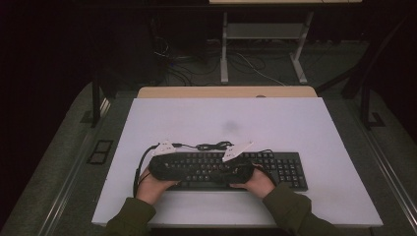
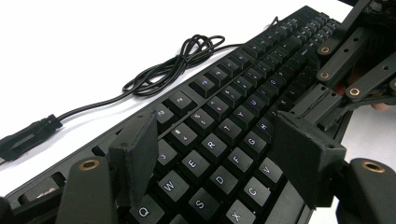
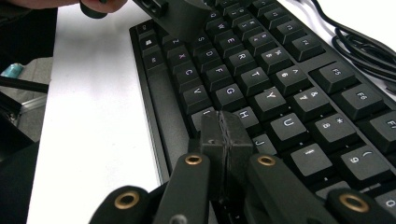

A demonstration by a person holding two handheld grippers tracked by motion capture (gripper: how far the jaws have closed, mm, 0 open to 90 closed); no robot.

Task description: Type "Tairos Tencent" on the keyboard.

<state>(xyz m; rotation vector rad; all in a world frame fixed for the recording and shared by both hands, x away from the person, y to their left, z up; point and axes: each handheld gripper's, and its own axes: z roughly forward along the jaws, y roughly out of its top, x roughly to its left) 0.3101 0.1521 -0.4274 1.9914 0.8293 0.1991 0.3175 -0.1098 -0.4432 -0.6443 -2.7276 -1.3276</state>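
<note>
L gripper (image 2: 219, 158) sits over the left end of the keyboard (image 1: 275, 169), jaws apart w/ nothing between the pads – the gap spans a few key columns, roughly W/E/R and S/D/F rows showing straight between and below the tips. Can't tell if the pads touch the keycaps; they look just above them. Keyboard's long axis runs away from these jaws toward the upper right in the left gripper view, and side to side across the table (image 1: 162, 118) in the high view, so both hands work along it, not across. Its cable (image 2: 177, 63) lies coiled beyond the far edge, well off the left pad's outer side, plug end near the left edge of that view. R gripper (image 3: 227, 133) is mid-board, jaws closed pad to pad, holding nothing; the joined tip sits on or just over the keys right by H, w/ G and Y ahead of the tip and U off to its right. Likely the shut tip is being used as a poker for keypresses – the next move prob turns on dropping straight down onto one cap w/o clipping neighbours. R is nearer the H/J/U cluster; L is nearer the Q–F block.
</note>
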